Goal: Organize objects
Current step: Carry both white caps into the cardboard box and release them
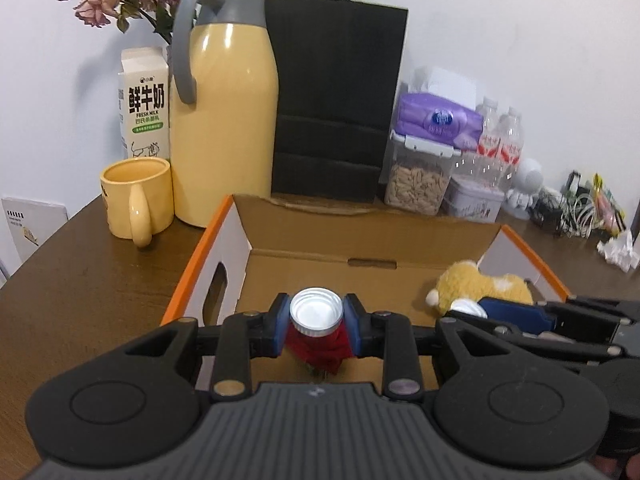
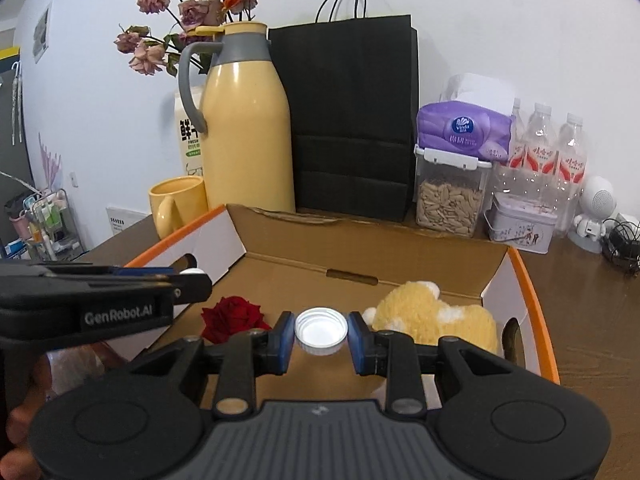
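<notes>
We pinch a round white ridged cap (image 1: 316, 312) in our left gripper (image 1: 316, 322). Our right gripper (image 2: 321, 332) squeezes another cap (image 2: 321, 330), over the cardboard box (image 2: 532, 280) with a fluffy yellow toy (image 2: 436, 316).

Open floor fills the centre of the cardboard box (image 2: 400, 256); a plush toy (image 2: 436, 316) blocks its right side, a red rose (image 2: 234, 316) its left.

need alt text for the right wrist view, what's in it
The right hand-held gripper holds a white bottle cap over an open cardboard box containing a red rose and a yellow plush toy. The left hand-held gripper enters from the left; a yellow thermos and black paper bag stand behind.
</notes>
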The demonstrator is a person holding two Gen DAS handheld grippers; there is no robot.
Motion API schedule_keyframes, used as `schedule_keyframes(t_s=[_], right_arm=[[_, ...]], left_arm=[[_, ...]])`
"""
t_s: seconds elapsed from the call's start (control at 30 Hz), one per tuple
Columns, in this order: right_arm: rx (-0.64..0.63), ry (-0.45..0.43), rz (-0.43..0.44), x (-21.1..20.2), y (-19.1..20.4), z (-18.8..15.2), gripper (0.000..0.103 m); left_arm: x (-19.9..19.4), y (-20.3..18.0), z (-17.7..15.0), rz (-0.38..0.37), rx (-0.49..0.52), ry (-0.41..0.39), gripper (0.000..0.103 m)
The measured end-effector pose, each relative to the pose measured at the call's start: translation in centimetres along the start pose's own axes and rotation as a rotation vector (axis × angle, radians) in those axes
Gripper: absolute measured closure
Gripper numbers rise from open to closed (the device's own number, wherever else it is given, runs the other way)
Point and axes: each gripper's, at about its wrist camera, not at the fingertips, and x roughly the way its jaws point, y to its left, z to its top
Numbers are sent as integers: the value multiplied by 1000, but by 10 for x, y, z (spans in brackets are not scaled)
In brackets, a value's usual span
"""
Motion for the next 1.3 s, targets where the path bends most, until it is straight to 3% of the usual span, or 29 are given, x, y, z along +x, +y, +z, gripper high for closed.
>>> schedule_keyframes(t_s=[0.17, 0.23, 0.27, 0.33, 0.43, 0.53, 0.57, 0.6, 0.9, 1.3], right_arm=[[-9, 12, -2, 0, 3, -4, 76], [-13, 14, -15, -1, 2, -5, 72], [-12, 14, -20, -1, 2, -5, 68], [-12, 6, -33, -3, 1, -6, 47], [-16, -16, -56, -8, 2, -6, 22], [-12, -34, -74, -13, 1, -5, 4], [-9, -35, -77, -13, 0, -5, 2], [-7, -36, -77, -14, 0, -5, 0], [8, -22, -91, -12, -2, -5, 0], [-1, -80, -102, -35, 5, -7, 0]], left_arm=[[-2, -5, -4, 10, 25, -6, 73], [-3, -5, -4, 20, 21, -11, 63], [-4, -4, -5, 26, 17, -16, 53], [-7, -3, -4, 36, 16, -32, 48], [-13, -4, -3, 45, 17, -63, 26], [-20, -5, -3, 61, 27, -103, 13], [-21, -5, -3, 64, 27, -114, 2], [-23, -6, -3, 68, 24, -128, 0], [-25, -6, -3, 86, 24, -150, 0], [-50, -6, 0, 71, 25, -213, 0]])
